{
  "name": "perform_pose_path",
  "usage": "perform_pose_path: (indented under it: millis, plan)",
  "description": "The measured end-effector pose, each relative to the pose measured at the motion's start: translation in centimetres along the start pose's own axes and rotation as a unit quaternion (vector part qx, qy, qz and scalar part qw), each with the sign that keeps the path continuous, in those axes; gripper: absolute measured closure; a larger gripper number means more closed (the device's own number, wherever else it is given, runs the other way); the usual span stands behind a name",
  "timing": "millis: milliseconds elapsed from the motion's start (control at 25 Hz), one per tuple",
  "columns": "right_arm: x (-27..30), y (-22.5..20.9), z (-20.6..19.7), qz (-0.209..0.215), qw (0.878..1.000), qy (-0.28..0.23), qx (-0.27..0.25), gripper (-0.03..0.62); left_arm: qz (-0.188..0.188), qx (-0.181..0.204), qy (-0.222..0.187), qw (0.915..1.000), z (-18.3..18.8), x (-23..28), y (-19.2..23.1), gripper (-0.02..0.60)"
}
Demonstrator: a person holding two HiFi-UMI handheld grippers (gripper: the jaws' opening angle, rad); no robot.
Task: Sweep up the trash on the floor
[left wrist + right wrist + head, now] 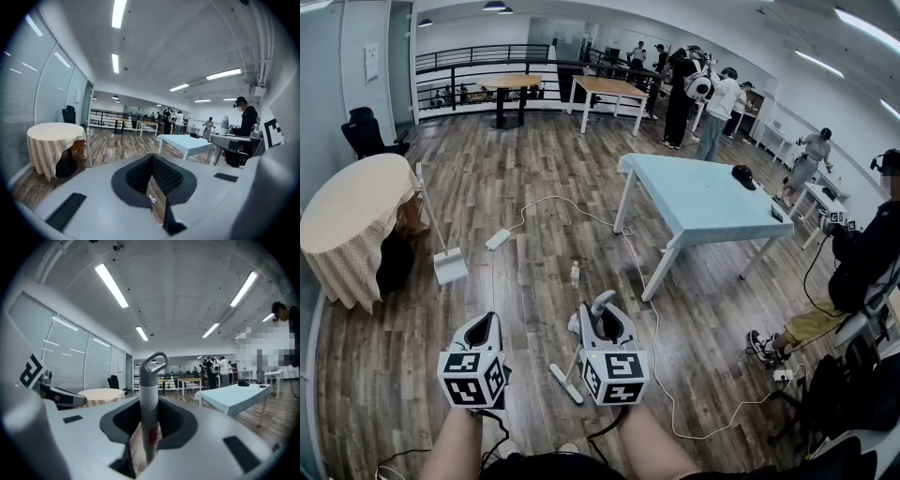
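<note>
Person stands on a wood plank floor [534, 169], one set of tongs in each hand. Right tongs [602, 315] are clamped on the grey handle of a broom [565, 382]; the handle runs up between the jaws and ends in a loop just above them, and the white broom head rests on the floor just left of and below the tongs. In the right gripper view the handle [150, 394] stands upright, pinched on both sides by the right tongs [147, 427]. Left tongs [487, 324] are held beside the right pair, jaws a little apart with nothing between them; through the gap in the left gripper view only floor and a small white scrap [151, 199] show between the left tongs [157, 187]. Trash: a small bottle [575, 273] stands on the floor just ahead of the right tongs. A white dustpan [449, 266] with a long handle sits further left, near a round tabletop with a checked cloth [352, 220]. A white cable [581, 211] trails toward a pale blue tabletop [698, 202] bearing a black cap [744, 176]. People stand at the far end of the room.
</note>
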State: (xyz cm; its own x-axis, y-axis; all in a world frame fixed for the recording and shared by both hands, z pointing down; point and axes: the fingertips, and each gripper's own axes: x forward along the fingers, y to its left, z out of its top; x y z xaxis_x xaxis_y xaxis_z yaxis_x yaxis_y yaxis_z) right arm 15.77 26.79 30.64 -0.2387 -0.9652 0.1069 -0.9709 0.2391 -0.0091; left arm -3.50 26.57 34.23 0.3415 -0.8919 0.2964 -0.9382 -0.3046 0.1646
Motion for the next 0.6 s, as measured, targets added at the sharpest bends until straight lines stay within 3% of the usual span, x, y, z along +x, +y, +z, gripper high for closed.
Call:
perform_pose_path:
  millis: [200, 600]
  plan:
    - [-1.5, -0.8, -0.8, -0.010, 1.000, 0.006, 0.002, 0.494, -0.019, 0.017, -0.012, 0.9996, 0.1, -1.2, -1.0, 0.587]
    - [-3.7, 1.0, -3.2, 0.019, 0.999, 0.036, -0.009, 0.494, -0.012, 0.003, 0.005, 0.9999, -3.1, -3.5, 0.7, 0.588]
